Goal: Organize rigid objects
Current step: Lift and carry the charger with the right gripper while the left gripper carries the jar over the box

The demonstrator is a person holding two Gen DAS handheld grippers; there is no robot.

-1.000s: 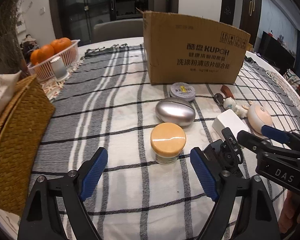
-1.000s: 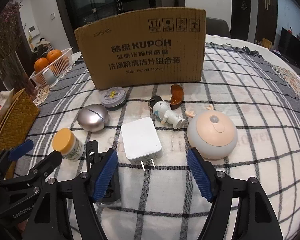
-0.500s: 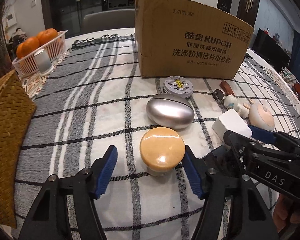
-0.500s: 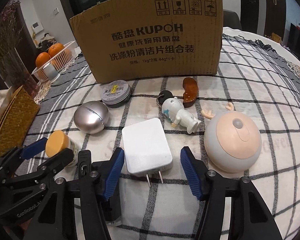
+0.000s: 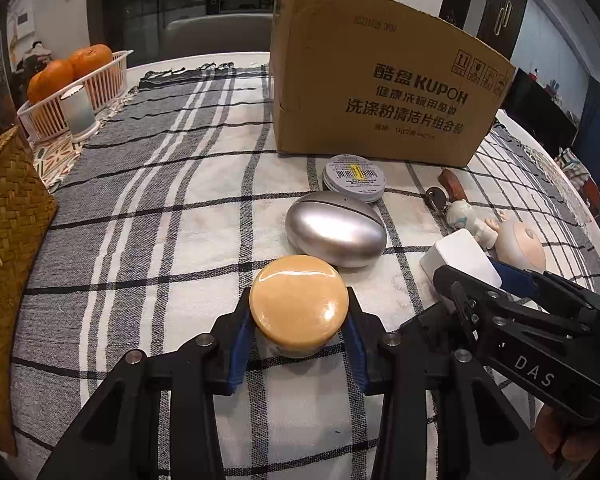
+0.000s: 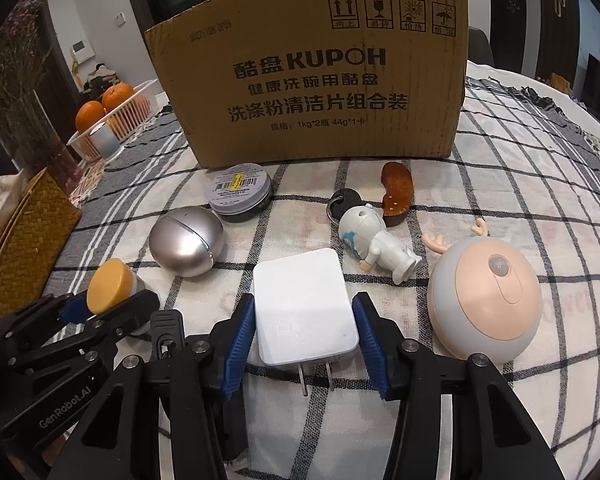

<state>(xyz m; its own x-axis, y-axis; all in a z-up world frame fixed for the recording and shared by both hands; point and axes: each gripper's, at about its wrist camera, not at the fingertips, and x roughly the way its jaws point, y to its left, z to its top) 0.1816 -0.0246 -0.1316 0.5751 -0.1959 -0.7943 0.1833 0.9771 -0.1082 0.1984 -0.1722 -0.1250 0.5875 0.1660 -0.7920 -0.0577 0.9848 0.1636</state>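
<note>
My left gripper (image 5: 298, 340) is shut on a small jar with an orange lid (image 5: 299, 309) that stands on the checked cloth. My right gripper (image 6: 305, 338) is shut on a white plug adapter (image 6: 304, 307) lying flat, prongs toward me. Both grippers sit side by side; the left one shows in the right wrist view (image 6: 100, 312). Beyond lie a silver egg-shaped case (image 5: 336, 234), a round tin (image 5: 354, 178), a white figurine keychain (image 6: 374, 244), a brown wooden piece (image 6: 397, 192) and a round deer night light (image 6: 486, 302).
A tall cardboard box (image 6: 312, 92) stands behind the objects. A woven basket (image 5: 8, 248) is at the left table edge. A white basket of oranges (image 5: 72, 92) is at the far left. A black clip (image 6: 166, 338) lies between the grippers.
Both grippers moved forward and closed: the left onto the orange-lidded jar, the right onto the white plug adapter.
</note>
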